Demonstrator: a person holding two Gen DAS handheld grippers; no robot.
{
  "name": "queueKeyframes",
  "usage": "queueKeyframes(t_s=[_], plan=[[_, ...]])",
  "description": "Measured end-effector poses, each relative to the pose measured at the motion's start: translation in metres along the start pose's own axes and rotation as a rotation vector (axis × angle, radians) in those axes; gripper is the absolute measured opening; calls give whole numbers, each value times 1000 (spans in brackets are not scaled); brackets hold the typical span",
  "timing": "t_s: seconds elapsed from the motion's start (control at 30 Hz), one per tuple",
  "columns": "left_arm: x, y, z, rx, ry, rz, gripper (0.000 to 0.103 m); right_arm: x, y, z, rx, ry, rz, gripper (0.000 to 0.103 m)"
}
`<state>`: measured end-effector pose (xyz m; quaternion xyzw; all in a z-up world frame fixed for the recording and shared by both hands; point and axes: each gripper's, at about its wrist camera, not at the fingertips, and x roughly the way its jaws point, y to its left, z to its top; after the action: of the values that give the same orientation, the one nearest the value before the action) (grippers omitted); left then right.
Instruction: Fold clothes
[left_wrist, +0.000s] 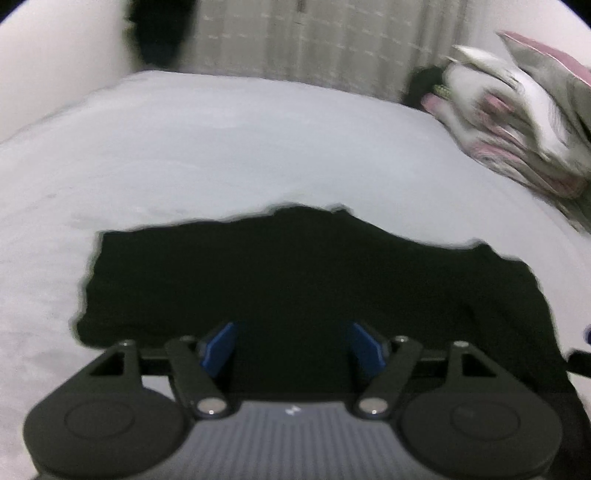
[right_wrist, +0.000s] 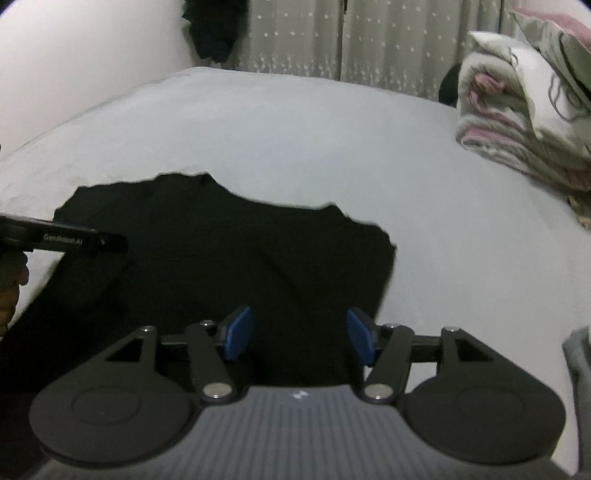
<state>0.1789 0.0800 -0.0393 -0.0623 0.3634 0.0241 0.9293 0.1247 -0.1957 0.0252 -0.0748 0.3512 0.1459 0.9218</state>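
A black garment (left_wrist: 280, 273) lies spread flat on the pale grey bed sheet (left_wrist: 221, 147), seen also in the right wrist view as the black garment (right_wrist: 229, 258). My left gripper (left_wrist: 293, 349) hovers over its near part, blue pads apart, nothing between them. My right gripper (right_wrist: 297, 338) hangs over the garment's right side, open too, with only dark cloth showing behind the gap. The left gripper's black body (right_wrist: 66, 238) enters the right wrist view at the left edge, with a hand below it.
A folded floral quilt (right_wrist: 528, 110) and pillow are stacked at the bed's far right. A starred curtain (right_wrist: 369, 40) hangs behind the bed; dark clothing (right_wrist: 218, 29) hangs by the wall. A grey cloth (right_wrist: 580, 365) shows at the right edge.
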Motion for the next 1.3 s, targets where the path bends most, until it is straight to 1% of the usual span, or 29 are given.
queueKeyframes(t_s=[0.17, 0.27, 0.33, 0.43, 0.47, 0.53, 0.57, 0.6, 0.63, 0.67, 0.73, 0.77, 0.8, 0.87, 1.0, 1.1, 1.17, 1.3], plan=[[3, 39, 7, -64, -42, 179, 74, 11, 17, 21, 32, -20, 22, 62], [9, 63, 2, -121, -48, 250, 74, 21, 26, 30, 53, -26, 35, 62], [11, 75, 0, -155, -58, 264, 73, 28, 32, 35, 69, -38, 43, 62], [15, 90, -2, -225, -60, 243, 71, 38, 38, 35, 109, -67, 57, 62], [16, 95, -1, -241, -73, 239, 70, 42, 41, 34, 126, -79, 61, 62], [18, 102, 0, -278, -94, 231, 63, 50, 43, 27, 176, -106, 70, 62], [19, 105, 0, -299, -103, 227, 61, 54, 43, 23, 210, -117, 83, 62], [20, 108, 1, -319, -112, 223, 56, 59, 43, 19, 237, -122, 101, 62], [21, 110, 0, -338, -121, 220, 51, 65, 44, 17, 258, -115, 121, 62], [22, 110, 0, -344, -127, 218, 47, 70, 46, 18, 258, -99, 122, 62], [24, 110, -1, -352, -140, 213, 25, 75, 51, 18, 247, -85, 112, 62], [24, 110, -2, -354, -145, 209, 17, 74, 54, 18, 228, -90, 110, 62], [23, 111, -2, -359, -147, 192, 2, 74, 57, 19, 210, -94, 108, 62], [20, 112, -1, -377, -158, 145, 3, 72, 60, 19, 206, -99, 114, 62], [10, 105, 3, -357, -195, 48, 3, 70, 56, 19, 244, -101, 149, 62], [6, 96, 6, -341, -211, -36, 3, 71, 55, 19, 253, -101, 150, 62], [5, 90, 7, -323, -213, -90, 2, 72, 55, 19, 257, -101, 149, 62], [10, 78, 7, -313, -193, -235, 3, 71, 55, 18, 261, -102, 148, 62]])
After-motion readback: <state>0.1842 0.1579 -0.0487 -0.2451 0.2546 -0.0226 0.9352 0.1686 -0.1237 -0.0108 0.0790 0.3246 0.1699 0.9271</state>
